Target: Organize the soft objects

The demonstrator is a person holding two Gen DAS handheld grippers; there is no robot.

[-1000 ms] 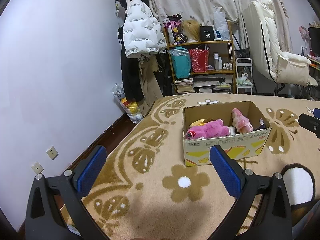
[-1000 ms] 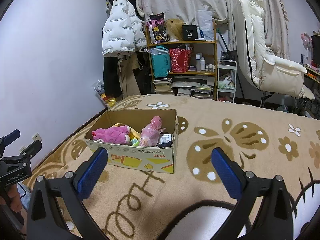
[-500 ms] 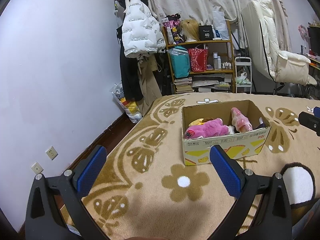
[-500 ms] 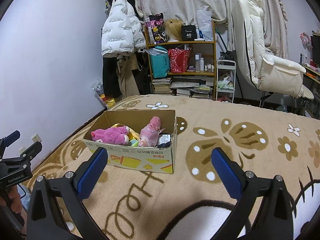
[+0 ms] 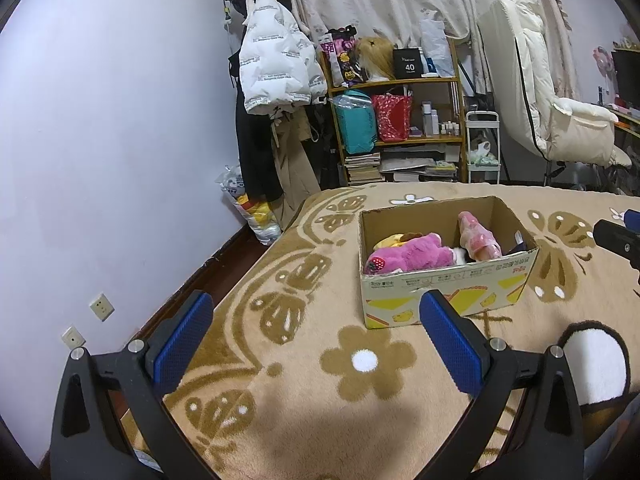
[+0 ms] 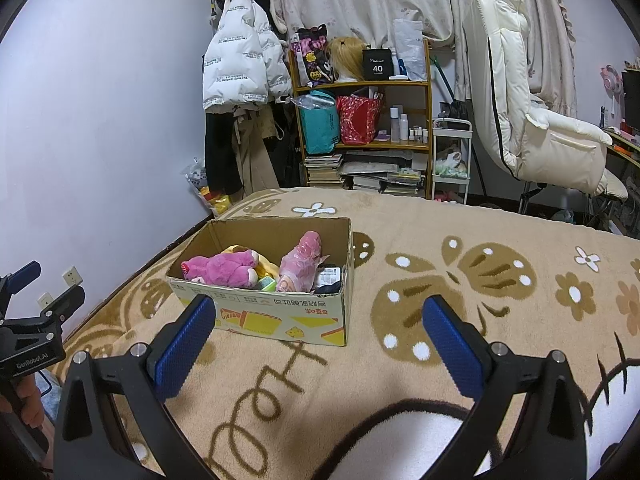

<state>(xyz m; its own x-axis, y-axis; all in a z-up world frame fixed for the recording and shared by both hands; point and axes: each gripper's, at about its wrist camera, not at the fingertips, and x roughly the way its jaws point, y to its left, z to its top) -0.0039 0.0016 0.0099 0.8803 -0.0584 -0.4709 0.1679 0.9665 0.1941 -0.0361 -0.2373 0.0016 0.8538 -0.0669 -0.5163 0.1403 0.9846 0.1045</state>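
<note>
A cardboard box [image 5: 448, 296] [image 6: 260, 312] stands on the patterned beige blanket [image 5: 304, 360] [image 6: 460, 280]. Inside lie a pink plush bear [image 5: 412, 256] [image 6: 224, 268], a yellow soft toy [image 5: 390, 241] [image 6: 268, 266], a pale pink wrapped toy [image 5: 476, 238] [image 6: 302, 260] and a dark item [image 6: 330, 280]. My left gripper [image 5: 316, 332] is open and empty, held before the box's left side. My right gripper [image 6: 318, 338] is open and empty, held in front of the box. Each gripper shows at the edge of the other's view.
A wooden shelf [image 5: 400, 120] [image 6: 364, 120] full of bags, books and bottles stands behind the bed. A white jacket [image 5: 276, 68] [image 6: 240, 64] hangs on a rack. A white recliner chair [image 5: 552, 120] [image 6: 536, 120] is at the right. The purple wall [image 5: 100, 140] is left.
Both views have drifted very slightly; the box and toys stay where they were. Both grippers remain open.
</note>
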